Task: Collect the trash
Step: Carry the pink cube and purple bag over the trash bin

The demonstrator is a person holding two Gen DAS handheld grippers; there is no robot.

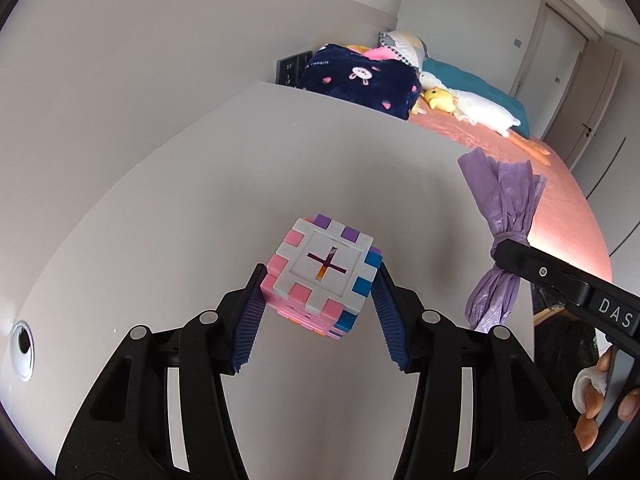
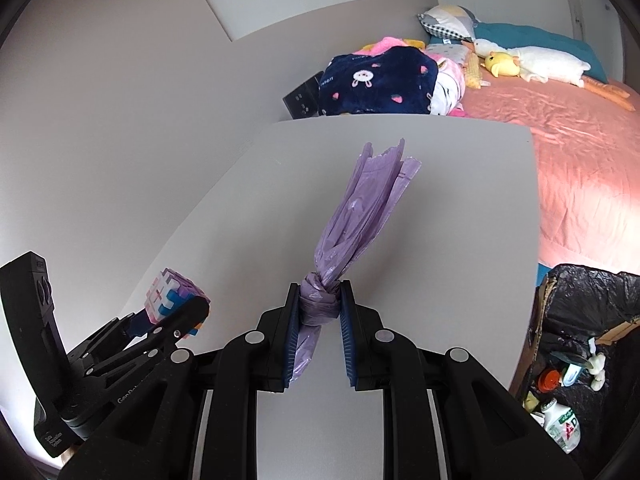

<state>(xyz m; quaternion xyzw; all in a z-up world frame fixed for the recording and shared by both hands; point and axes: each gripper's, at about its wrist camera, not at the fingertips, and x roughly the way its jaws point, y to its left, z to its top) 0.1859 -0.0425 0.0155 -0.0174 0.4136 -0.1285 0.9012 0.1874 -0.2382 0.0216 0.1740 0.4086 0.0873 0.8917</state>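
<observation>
Two claws, left (image 1: 320, 280) gripping cube (image 1: 324, 276), right (image 2: 319, 300) bag (image 2: 352, 216)

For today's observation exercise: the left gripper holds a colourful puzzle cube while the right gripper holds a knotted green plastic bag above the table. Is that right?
Not quite: the knotted plastic bag in the right gripper is purple, as the right wrist view shows. The left gripper does hold the puzzle cube above the table.
</observation>
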